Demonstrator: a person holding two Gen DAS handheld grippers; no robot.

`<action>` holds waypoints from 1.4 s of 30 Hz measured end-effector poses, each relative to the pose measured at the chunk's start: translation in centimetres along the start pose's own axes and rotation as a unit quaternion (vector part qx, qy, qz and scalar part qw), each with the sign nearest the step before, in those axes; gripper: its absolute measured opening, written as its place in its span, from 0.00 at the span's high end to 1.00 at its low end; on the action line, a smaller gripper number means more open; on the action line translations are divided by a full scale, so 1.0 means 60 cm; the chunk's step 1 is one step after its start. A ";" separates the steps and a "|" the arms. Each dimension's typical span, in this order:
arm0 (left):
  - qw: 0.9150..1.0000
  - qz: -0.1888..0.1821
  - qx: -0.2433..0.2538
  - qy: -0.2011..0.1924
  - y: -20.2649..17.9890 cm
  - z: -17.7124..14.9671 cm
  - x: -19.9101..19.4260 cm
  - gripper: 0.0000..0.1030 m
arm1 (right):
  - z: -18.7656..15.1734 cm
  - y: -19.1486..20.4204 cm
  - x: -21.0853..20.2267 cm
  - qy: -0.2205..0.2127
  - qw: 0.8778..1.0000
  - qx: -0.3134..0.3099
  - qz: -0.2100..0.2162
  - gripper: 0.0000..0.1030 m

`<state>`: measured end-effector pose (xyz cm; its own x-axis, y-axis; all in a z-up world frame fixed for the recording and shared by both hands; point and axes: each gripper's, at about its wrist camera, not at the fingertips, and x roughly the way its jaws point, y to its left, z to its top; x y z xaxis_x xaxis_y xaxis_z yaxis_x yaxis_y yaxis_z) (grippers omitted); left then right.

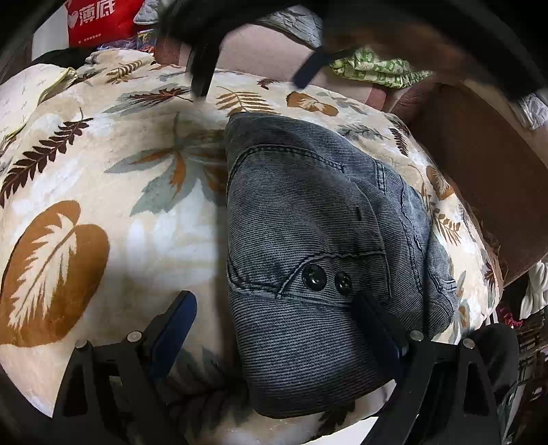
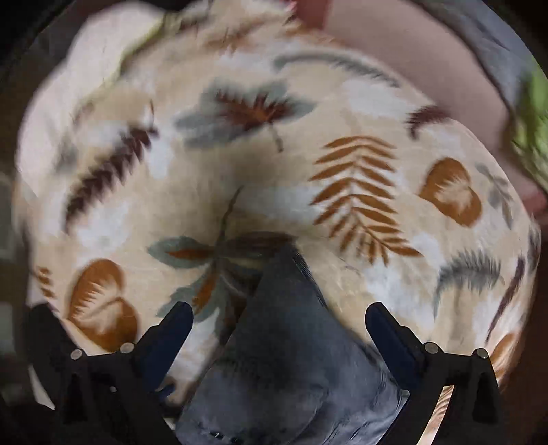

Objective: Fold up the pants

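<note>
The grey-blue denim pants (image 1: 308, 260) lie folded into a compact bundle on a leaf-print blanket (image 1: 102, 178), waistband with two black buttons facing me. My left gripper (image 1: 275, 301) is open, its jaws spread wide just above the near end of the bundle, holding nothing. The right gripper (image 1: 253, 82) shows at the top of the left wrist view, beyond the pants' far end, open. In the blurred right wrist view the right gripper (image 2: 279, 311) is open above the pants' corner (image 2: 291, 342), empty.
The blanket (image 2: 342, 171) covers a bed or sofa. A pink cushion (image 1: 274, 51) and green patterned cloth (image 1: 373, 68) lie behind. A red bag (image 1: 102, 20) sits top left. A brown furniture edge (image 1: 479, 171) runs along the right.
</note>
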<state>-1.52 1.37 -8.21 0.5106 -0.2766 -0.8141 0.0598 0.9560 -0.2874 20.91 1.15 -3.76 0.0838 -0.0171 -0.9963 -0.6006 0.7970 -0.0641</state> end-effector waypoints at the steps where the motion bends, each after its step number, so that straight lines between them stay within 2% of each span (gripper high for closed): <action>1: 1.000 0.000 0.001 -0.001 0.000 -0.002 0.000 0.10 | 0.012 0.008 0.019 0.018 1.000 -0.004 -0.012 0.15; 2: 1.000 -0.001 0.002 -0.002 0.001 -0.002 -0.001 0.10 | 0.020 0.005 0.044 0.048 0.999 0.002 -0.012 0.31; 3: 1.000 0.000 0.003 -0.003 0.001 -0.002 -0.001 0.10 | 0.021 -0.001 0.057 0.066 0.998 0.012 -0.007 0.79; 4: 1.000 0.000 0.006 -0.003 0.001 -0.002 -0.001 0.10 | 0.020 -0.007 0.070 0.081 0.997 0.019 0.000 0.89; 6: 1.000 0.000 0.007 -0.004 0.000 -0.002 0.000 0.10 | 0.016 -0.015 0.073 0.081 0.996 0.026 -0.001 0.89; 9: 1.000 0.000 0.007 -0.004 0.000 -0.001 0.003 0.10 | 0.010 -0.049 0.053 0.035 0.997 0.074 -0.007 0.89; 13: 1.000 0.003 0.009 -0.007 -0.001 -0.001 0.003 0.10 | -0.020 -0.097 0.029 -0.009 0.991 0.134 -0.025 0.89; 15: 1.000 0.005 0.010 -0.010 -0.002 -0.002 0.003 0.10 | -0.049 -0.116 0.006 -0.041 0.986 0.160 -0.008 0.87; 17: 1.000 0.008 0.012 -0.015 -0.004 -0.004 0.002 0.10 | -0.092 -0.134 -0.018 -0.072 0.979 0.189 0.025 0.85; 20: 1.000 0.011 0.011 -0.020 -0.004 -0.006 -0.001 0.10 | -0.163 -0.141 -0.037 -0.096 0.971 0.206 0.069 0.85; 22: 1.000 0.013 0.011 -0.023 -0.006 -0.008 -0.002 0.10 | -0.193 -0.143 -0.029 -0.094 0.968 0.215 0.086 0.85; 24: 0.999 0.017 0.013 -0.028 -0.009 -0.013 -0.005 0.10 | -0.251 -0.166 0.004 -0.085 0.962 0.239 0.101 0.85; 26: 0.999 0.018 0.015 -0.031 -0.015 -0.015 -0.007 0.10 | -0.295 -0.202 0.052 -0.063 0.950 0.278 0.123 0.84; 27: 0.999 0.021 0.015 -0.031 -0.017 -0.017 -0.010 0.10 | -0.317 -0.216 0.071 -0.056 0.940 0.302 0.150 0.84; 28: 0.999 0.022 0.014 -0.033 -0.019 -0.017 -0.016 0.10 | -0.331 -0.220 0.065 -0.074 0.935 0.309 0.159 0.84; 30: 0.999 0.023 0.006 -0.042 -0.019 -0.015 -0.037 0.10 | -0.350 -0.214 0.034 -0.113 0.937 0.295 0.150 0.84; 32: 0.998 0.025 -0.001 -0.053 -0.019 -0.014 -0.056 0.10 | -0.387 -0.212 0.004 -0.153 0.927 0.307 0.155 0.84; 35: 0.997 0.038 -0.003 -0.071 -0.022 -0.014 -0.081 0.10 | -0.448 -0.200 -0.015 -0.184 0.915 0.319 0.166 0.83; 36: 0.997 0.044 0.003 -0.064 -0.026 -0.016 -0.076 0.10 | -0.468 -0.192 -0.013 -0.192 0.910 0.324 0.175 0.83; 38: 0.997 0.066 0.020 -0.023 -0.032 -0.022 -0.043 0.10 | -0.500 -0.177 0.004 -0.203 0.901 0.325 0.204 0.79; 39: 0.997 0.067 0.019 -0.016 -0.031 -0.025 -0.033 0.09 | -0.511 -0.172 0.025 -0.196 0.902 0.326 0.206 0.70; 40: 0.998 0.062 0.012 -0.018 -0.031 -0.027 -0.032 0.09 | -0.518 -0.164 0.049 -0.182 0.907 0.326 0.196 0.67; 41: 0.998 0.067 0.011 -0.016 -0.033 -0.025 -0.035 0.10 | -0.527 -0.157 0.059 -0.186 0.906 0.327 0.197 0.67; 42: 0.997 0.070 0.013 -0.019 -0.036 -0.023 -0.042 0.10 | -0.536 -0.156 0.058 -0.207 0.900 0.329 0.199 0.67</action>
<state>-4.12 -0.13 -6.24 0.5475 -0.1374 -0.8254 0.0080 0.9872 -0.1590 1.27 -25.80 -8.44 0.3361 0.4668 -0.8180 -0.0586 0.8772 0.4765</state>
